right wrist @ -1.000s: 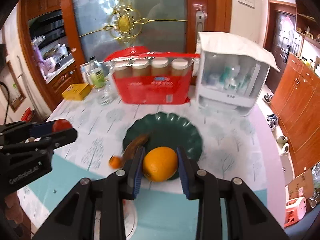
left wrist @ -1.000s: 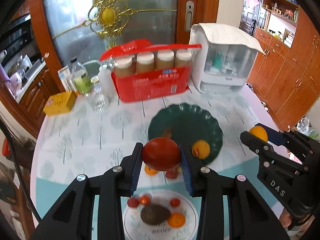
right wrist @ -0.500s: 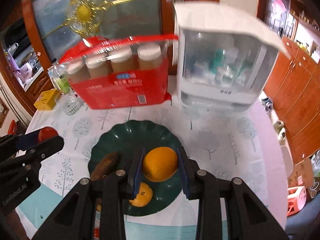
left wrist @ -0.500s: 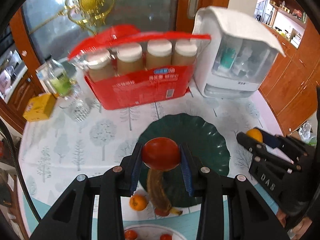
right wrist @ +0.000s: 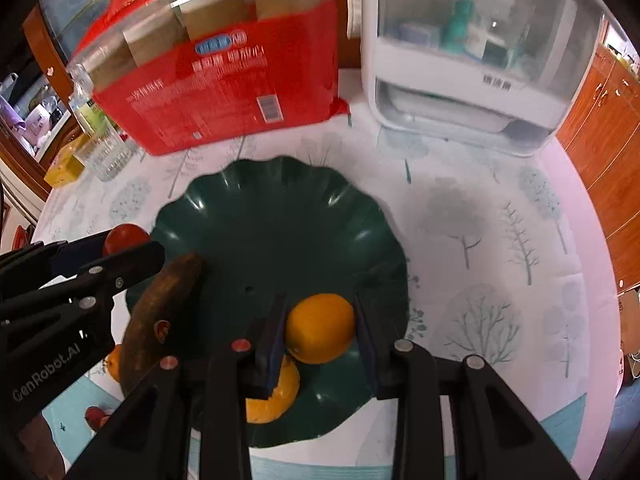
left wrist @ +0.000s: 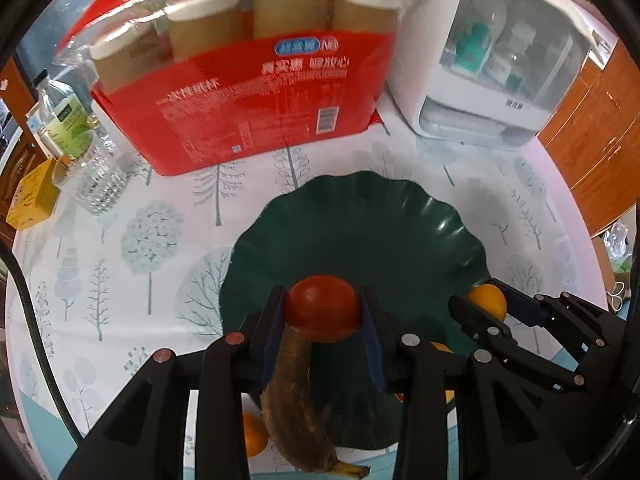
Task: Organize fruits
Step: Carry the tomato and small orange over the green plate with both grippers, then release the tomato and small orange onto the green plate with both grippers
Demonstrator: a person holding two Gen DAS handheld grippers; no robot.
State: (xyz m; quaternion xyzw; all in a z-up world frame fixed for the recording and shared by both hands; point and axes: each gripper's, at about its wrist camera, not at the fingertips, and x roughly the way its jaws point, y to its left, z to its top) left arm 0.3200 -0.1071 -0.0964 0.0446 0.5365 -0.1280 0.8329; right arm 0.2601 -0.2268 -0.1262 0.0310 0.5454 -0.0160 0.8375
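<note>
My left gripper (left wrist: 322, 316) is shut on a red tomato (left wrist: 322, 306), held just above the near left part of the dark green scalloped plate (left wrist: 360, 232). A brown overripe banana (left wrist: 296, 412) lies under it across the plate's near rim. My right gripper (right wrist: 320, 330) is shut on an orange (right wrist: 320, 328) over the plate's (right wrist: 280, 224) near right part. Another orange (right wrist: 276, 392) lies on the plate beneath the right fingers. In the right wrist view the left gripper (right wrist: 120, 246) with the tomato (right wrist: 124, 236) shows at the left, beside the banana (right wrist: 160, 308).
A red pack of paper cups (left wrist: 256, 92) and a white lidded appliance (left wrist: 492, 68) stand behind the plate. A glass (left wrist: 98, 184), a bottle (left wrist: 64, 124) and a yellow box (left wrist: 30, 200) sit at the far left. Small fruits (left wrist: 252, 432) lie near the plate's front edge.
Both grippers have come down and forward over the green plate with their fruits still held. The white plate of small fruits has dropped out of the left wrist view.
</note>
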